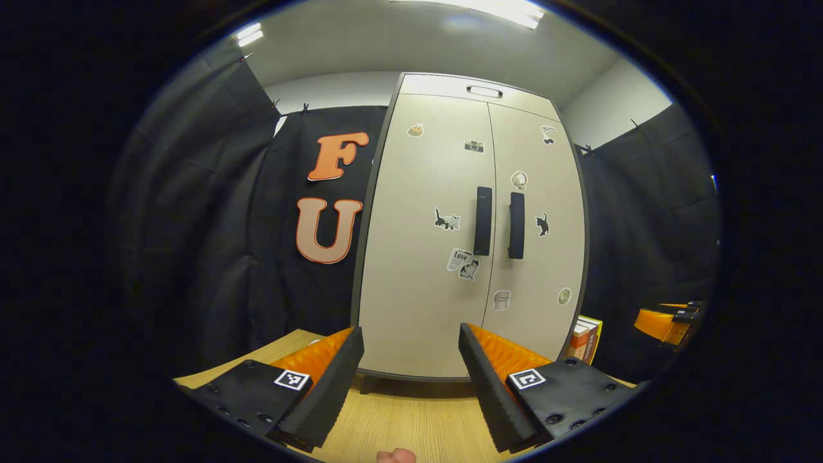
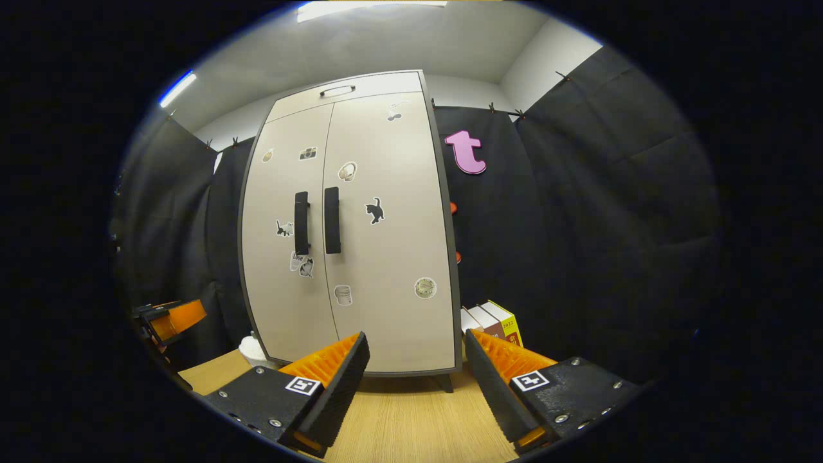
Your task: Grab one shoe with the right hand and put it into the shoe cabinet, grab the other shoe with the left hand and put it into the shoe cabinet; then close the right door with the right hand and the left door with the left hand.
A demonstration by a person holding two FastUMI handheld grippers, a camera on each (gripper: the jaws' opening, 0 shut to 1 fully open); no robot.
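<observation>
In the left gripper view, the left gripper [image 1: 411, 379] hovers wide open and empty over the pale wooden tabletop [image 1: 411, 424], facing the tall beige two-door shoe cabinet [image 1: 443, 283], both doors shut; no shoe visible. A careless forward drift could knock its dark handles [image 1: 483, 220].

In the right gripper view, the right gripper [image 2: 416, 386] also gapes empty; stacked books [image 2: 492, 321] stand beside the cabinet's right edge against black cloth.

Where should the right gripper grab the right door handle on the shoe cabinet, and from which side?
Probably mid-length on the right door handle, coming straight at the door front. It is a tall, narrow vertical bar, so the open right gripper would span its narrow width, fingers left and right. The left door handle sits close beside it, leaving little room for the inner finger.
</observation>
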